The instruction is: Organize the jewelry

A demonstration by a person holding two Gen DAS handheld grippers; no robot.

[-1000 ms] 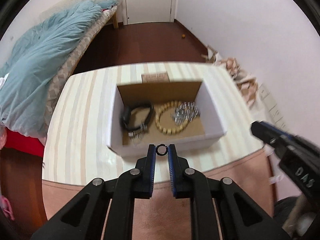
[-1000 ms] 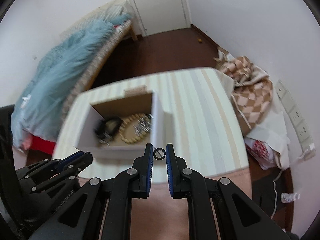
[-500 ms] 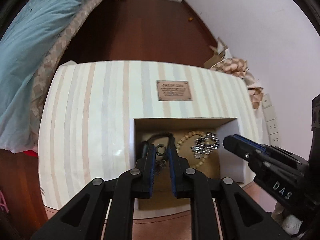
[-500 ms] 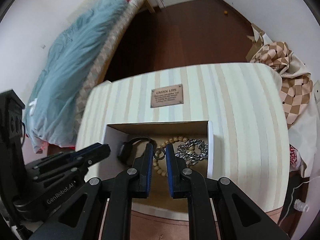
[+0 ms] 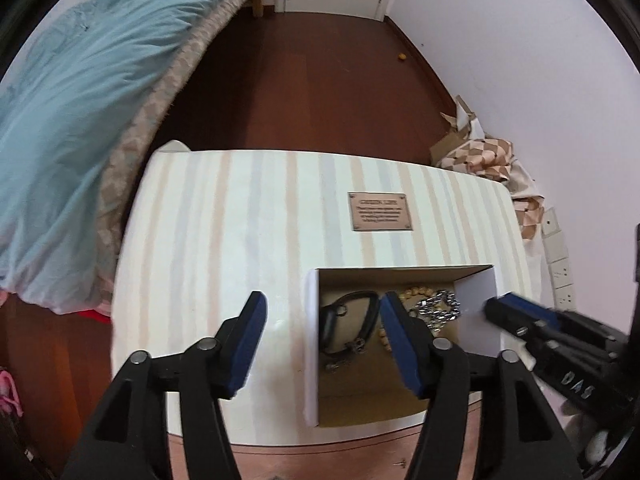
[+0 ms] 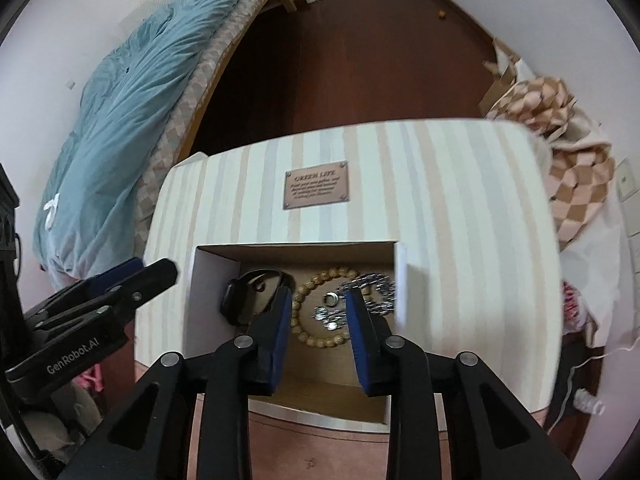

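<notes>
Two small rings are now seen inside the box (image 6: 208,276): one ring (image 6: 331,299) within the bead bracelet (image 6: 316,316), beside the chain (image 6: 372,292); the other ring (image 5: 341,310) by the black strap (image 5: 352,320) at the box's left. Half a second ago each was pinched in closed fingers above the box. Both the left gripper (image 5: 322,312) and the right gripper (image 6: 318,300) are now spread and empty. Both rings are judged deposited; no jewelry is seen on the tabletop (image 6: 460,200) outside the box.
</notes>
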